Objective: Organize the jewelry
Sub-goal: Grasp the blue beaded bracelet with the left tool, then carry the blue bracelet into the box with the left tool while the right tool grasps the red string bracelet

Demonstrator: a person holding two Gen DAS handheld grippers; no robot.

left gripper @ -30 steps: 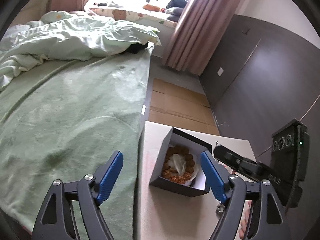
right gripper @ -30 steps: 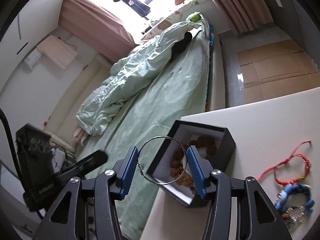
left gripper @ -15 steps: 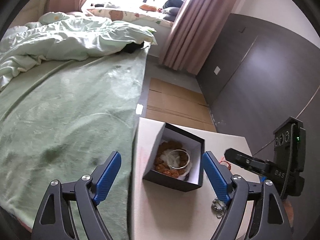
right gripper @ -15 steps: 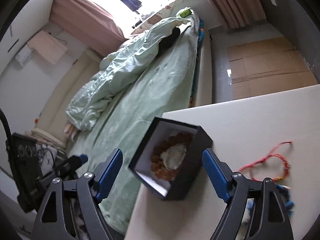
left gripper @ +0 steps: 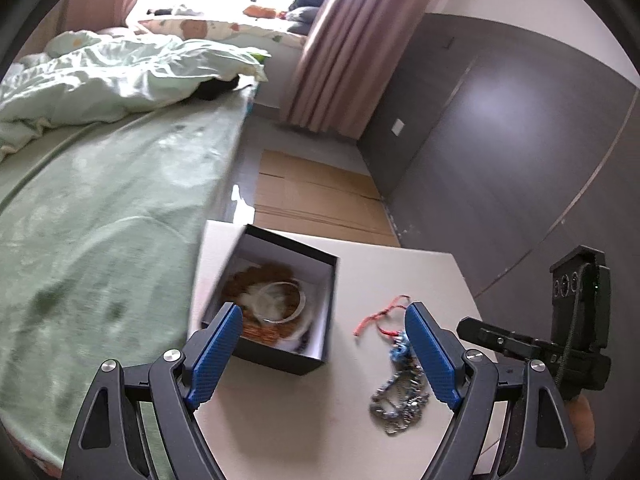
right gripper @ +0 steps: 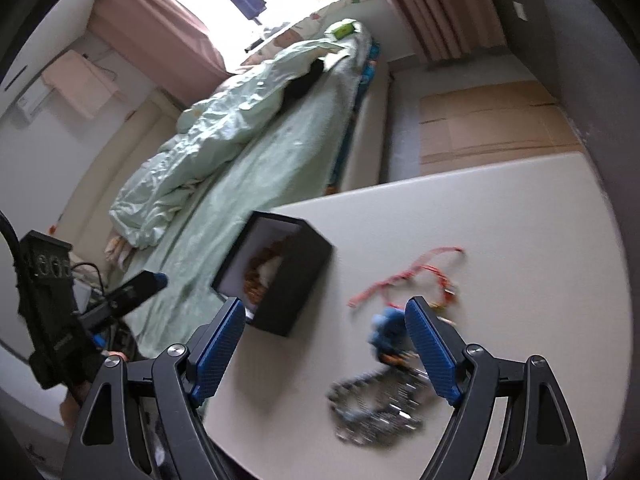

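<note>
A black open box (left gripper: 316,354) stands on the white table (left gripper: 288,416); it also shows in the right wrist view (right gripper: 296,280). Inside lie a brown bead bracelet (left gripper: 256,330) and a silver bangle (left gripper: 286,300). Right of the box lie a red string bracelet (left gripper: 380,316), a blue piece (left gripper: 400,350) and a silver chain (left gripper: 394,404); the right wrist view shows the red string (right gripper: 416,272), blue piece (right gripper: 386,326) and chain (right gripper: 372,404). My left gripper (left gripper: 324,356) is open and empty above the box's right side. My right gripper (right gripper: 326,356) is open and empty above the table between box and loose jewelry.
A bed with a green sheet (left gripper: 100,220) lies left of the table. Flattened cardboard (left gripper: 316,196) covers the floor beyond the table. A dark wall (left gripper: 500,160) runs along the right. The table's left edge sits close to the box.
The right gripper let the silver bangle go into the box and opened wide, then drew back toward the loose jewelry. The left gripper shifted right, bringing the loose jewelry into view.
</note>
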